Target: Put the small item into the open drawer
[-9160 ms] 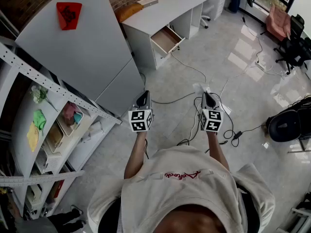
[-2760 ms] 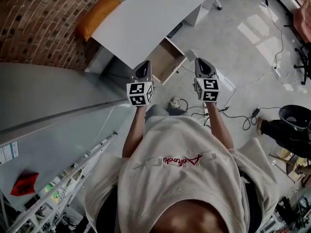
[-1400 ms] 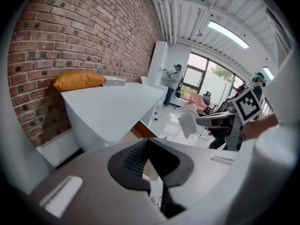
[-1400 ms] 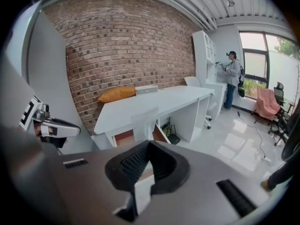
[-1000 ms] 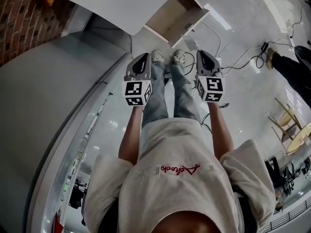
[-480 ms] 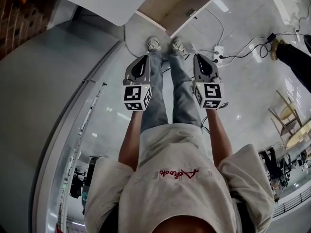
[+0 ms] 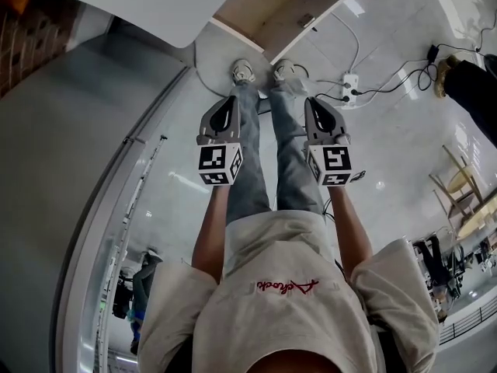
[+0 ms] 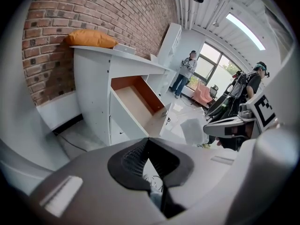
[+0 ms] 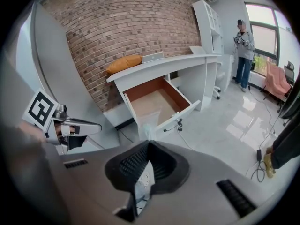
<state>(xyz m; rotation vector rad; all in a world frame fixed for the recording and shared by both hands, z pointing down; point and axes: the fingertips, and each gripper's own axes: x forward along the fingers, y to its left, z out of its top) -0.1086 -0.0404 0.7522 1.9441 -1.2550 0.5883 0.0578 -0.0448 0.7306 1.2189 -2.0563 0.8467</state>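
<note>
Watching from the side, going left to right. Far left is the red brick wall (image 8: 93, 13), with a white desk (image 7: 140, 2) pushed against it and a puffy orange cushion (image 8: 90, 38) parked on the end of the top. Under the desk is the open wood-lined drawer (image 9: 157, 106), pulled right out with its white front facing the room. Its bottom looks bare as far as I can see, so I'd say nothing has gone in yet.

The person stands just short of it, white sneakers (image 7: 245, 72) close to the drawer front, both tools out ahead and angled down at it. The left gripper (image 7: 231, 99) is clenched, tips meeting, with nothing poking past them. A pale sliver shows in the gap further back and I can't tell what it is. My guess is it's a spare hand here, held closed alongside the other one.

The right gripper (image 7: 311, 101) is the busy one. It's pinched tight on the small see-through plastic pouch (image 9: 144, 125), gripped by one edge so most of the floppy film sticks out beyond the tips. Makes sense, because that way the pouch leads and can just fall once the jaws let go above the drawer. Right now it's up in the air, short of the drawer rather than over it.

Further right, a white power strip (image 7: 348, 80) lies on the glossy floor, off to the side of the feet.
</note>
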